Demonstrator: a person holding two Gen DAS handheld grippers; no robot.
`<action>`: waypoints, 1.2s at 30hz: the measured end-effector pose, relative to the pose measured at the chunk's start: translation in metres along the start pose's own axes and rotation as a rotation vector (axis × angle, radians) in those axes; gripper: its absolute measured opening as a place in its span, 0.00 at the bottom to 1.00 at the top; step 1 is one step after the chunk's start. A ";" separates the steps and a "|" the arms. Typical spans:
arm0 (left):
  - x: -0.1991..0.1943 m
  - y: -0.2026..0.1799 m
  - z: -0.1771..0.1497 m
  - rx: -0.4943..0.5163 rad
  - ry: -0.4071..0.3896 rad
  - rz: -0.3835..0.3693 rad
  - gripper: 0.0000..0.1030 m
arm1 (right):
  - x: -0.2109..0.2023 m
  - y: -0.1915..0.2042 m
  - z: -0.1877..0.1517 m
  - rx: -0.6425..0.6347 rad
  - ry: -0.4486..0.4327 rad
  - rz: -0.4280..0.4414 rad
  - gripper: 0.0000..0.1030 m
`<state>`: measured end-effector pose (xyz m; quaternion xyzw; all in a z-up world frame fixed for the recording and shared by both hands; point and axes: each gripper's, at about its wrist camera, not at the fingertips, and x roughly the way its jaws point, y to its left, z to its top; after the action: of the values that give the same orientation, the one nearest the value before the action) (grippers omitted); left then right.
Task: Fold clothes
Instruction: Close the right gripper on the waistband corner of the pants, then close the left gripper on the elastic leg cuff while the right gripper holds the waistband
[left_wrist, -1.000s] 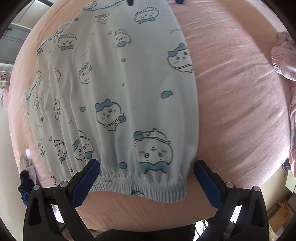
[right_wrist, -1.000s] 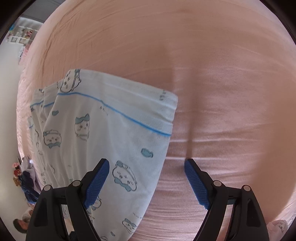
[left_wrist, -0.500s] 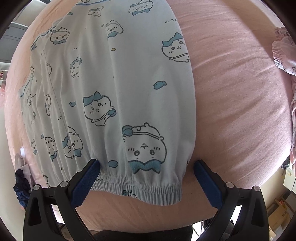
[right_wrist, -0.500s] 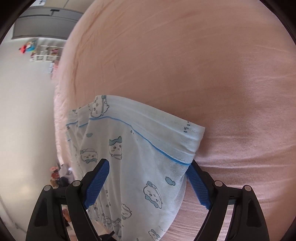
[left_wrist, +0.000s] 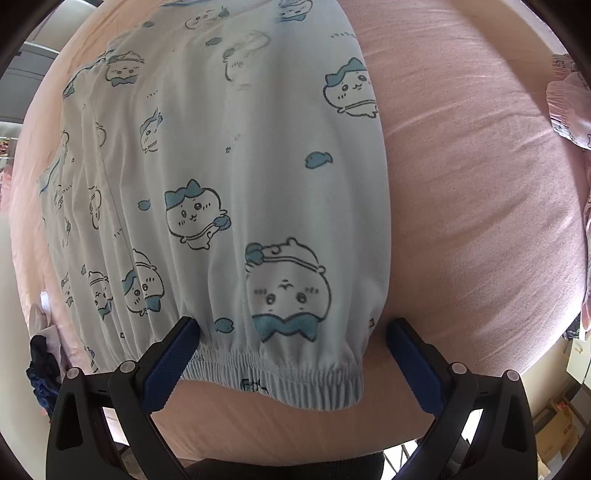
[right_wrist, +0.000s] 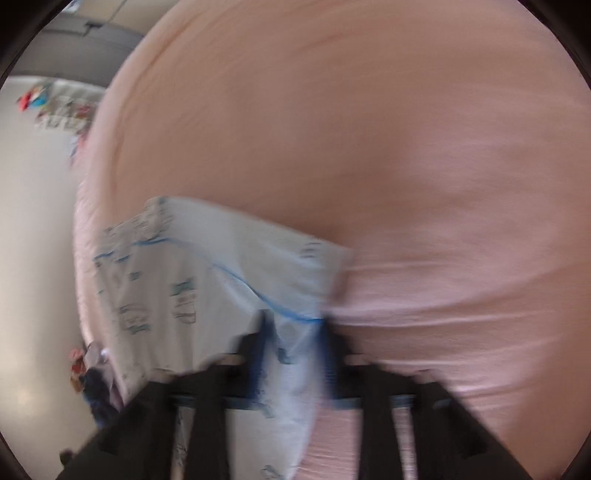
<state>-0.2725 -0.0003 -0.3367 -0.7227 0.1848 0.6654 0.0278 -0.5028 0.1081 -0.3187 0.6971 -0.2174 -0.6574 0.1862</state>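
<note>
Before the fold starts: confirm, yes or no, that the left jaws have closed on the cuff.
No: the left gripper stands open, astride the elastic cuff.

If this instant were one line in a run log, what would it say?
task: fold clothes | left hand-held gripper: open, straddling pyjama cuff | right hand-held gripper: shut on pyjama waistband | surface: pink sheet

home bedroom: pink bedsheet (left_wrist: 461, 192), cardboard boxes (left_wrist: 557, 424) nearby

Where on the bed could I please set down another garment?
The pink sheet lies bare between the pajamas and the pink garment at the right edge. The pajamas cover the left side.
</note>
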 end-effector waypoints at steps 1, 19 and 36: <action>-0.001 -0.001 -0.001 0.002 -0.004 0.007 1.00 | -0.002 -0.008 -0.002 0.033 -0.010 0.014 0.00; -0.045 -0.061 -0.011 0.102 -0.146 0.105 1.00 | -0.022 0.029 -0.009 -0.044 0.046 -0.202 0.00; -0.020 -0.083 -0.001 0.254 -0.103 0.468 1.00 | -0.050 0.033 -0.012 -0.008 0.062 -0.143 0.00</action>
<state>-0.2471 0.0811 -0.3342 -0.6161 0.4273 0.6612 -0.0269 -0.4945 0.1070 -0.2583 0.7302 -0.1583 -0.6479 0.1482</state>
